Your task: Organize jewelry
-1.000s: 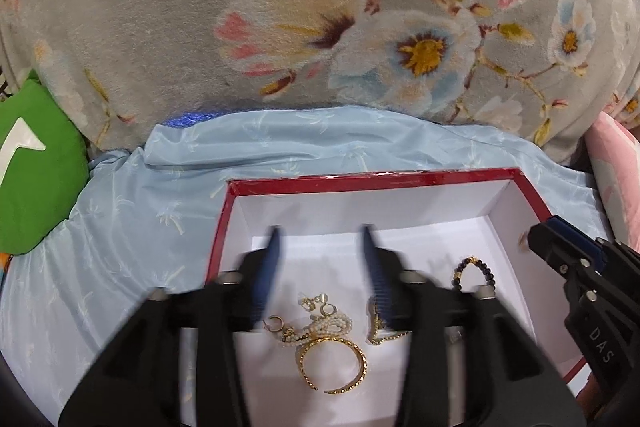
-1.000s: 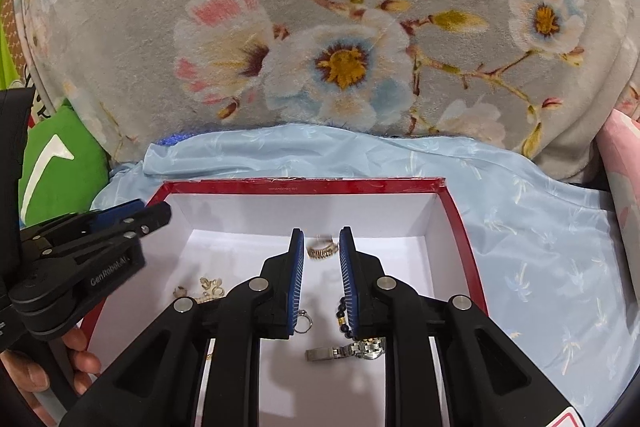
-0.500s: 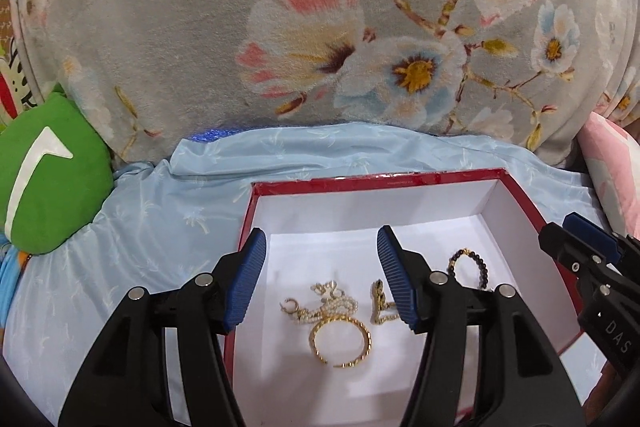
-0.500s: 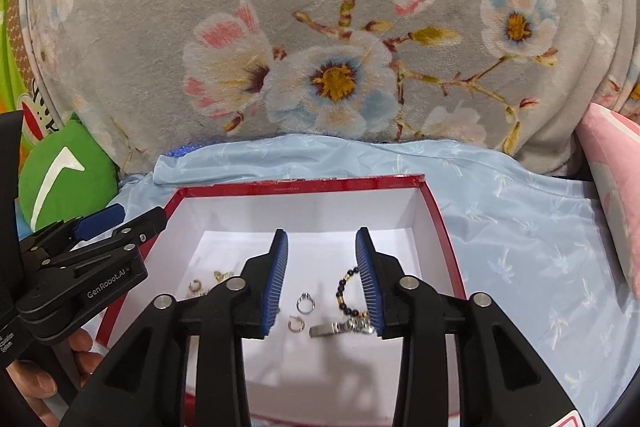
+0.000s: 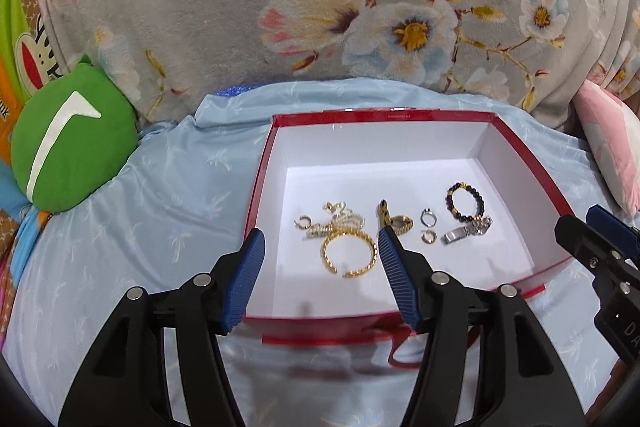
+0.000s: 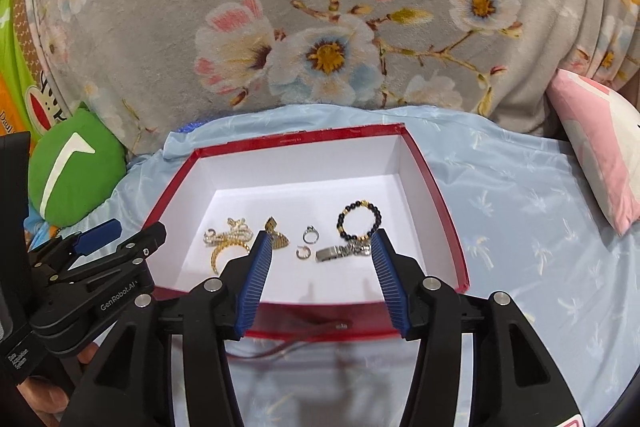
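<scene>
A red box with a white inside (image 5: 384,117) (image 6: 304,141) holds the jewelry. In it lie a gold open bangle (image 5: 349,254), a pearl and gold piece (image 5: 340,217) (image 6: 230,233), a gold chain piece (image 5: 396,221) (image 6: 276,233), two small rings (image 5: 427,215) (image 6: 310,235), a black bead bracelet (image 5: 465,202) (image 6: 359,219) and a silver clasp (image 5: 466,231) (image 6: 340,251). My left gripper (image 5: 322,247) is open and empty above the box's near left part. My right gripper (image 6: 320,249) is open and empty above the near edge.
The box sits on a light blue sheet (image 5: 152,211) (image 6: 520,227). A grey floral blanket (image 5: 320,7) rises behind it. A green cushion (image 5: 68,143) lies at the left and a pink pillow (image 6: 600,143) at the right.
Both grippers have pulled back and up out of the box. The right jaws have opened wide from nearly shut. The left jaws have opened wider.
</scene>
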Available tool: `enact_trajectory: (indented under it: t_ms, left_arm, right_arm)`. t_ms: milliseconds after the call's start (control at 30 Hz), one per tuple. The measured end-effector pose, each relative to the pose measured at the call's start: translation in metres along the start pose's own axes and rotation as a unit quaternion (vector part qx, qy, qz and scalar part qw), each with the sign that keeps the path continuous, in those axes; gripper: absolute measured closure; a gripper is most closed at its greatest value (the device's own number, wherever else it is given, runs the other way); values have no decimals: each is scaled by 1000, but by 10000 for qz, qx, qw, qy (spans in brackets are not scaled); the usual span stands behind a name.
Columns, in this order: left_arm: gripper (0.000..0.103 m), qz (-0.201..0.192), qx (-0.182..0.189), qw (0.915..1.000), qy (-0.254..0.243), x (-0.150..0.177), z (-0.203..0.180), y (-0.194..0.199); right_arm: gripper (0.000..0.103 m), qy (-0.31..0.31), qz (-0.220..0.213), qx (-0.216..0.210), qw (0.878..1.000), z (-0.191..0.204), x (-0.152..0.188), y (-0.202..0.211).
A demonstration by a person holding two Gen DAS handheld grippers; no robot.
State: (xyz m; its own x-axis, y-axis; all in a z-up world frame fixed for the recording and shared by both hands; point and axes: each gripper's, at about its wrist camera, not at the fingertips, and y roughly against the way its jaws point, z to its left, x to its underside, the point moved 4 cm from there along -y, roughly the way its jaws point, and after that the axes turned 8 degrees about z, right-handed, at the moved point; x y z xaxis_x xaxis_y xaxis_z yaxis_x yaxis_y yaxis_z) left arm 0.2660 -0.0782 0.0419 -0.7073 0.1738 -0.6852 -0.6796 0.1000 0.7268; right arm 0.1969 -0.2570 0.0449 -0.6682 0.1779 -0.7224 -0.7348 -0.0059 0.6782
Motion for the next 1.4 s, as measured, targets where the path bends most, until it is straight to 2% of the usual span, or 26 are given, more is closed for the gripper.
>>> enact_trajectory:
  t_ms: [267,467,933,1067,1400]
  left_arm:
    - [45,100,-125,9998,97,14,3,14]
    - [35,63,-355,9992,148,14,4,21]
    - [31,212,-308,9992,105,16,-2,13]
    - [27,247,-330,9991,103,17,-4,10]
    - [27,293,-358,9989,21,19,-9,7]
  right_arm:
    - [46,-108,94,83,9999,1,12,6]
    - [43,-215,97,166,9996,-1,10,6]
    - [37,-209,87,327,9992,-3,11,4]
    - [37,-168,85,400,9990,-2,11,1]
    - [36,-103,106,421,9990,5,14,-3]
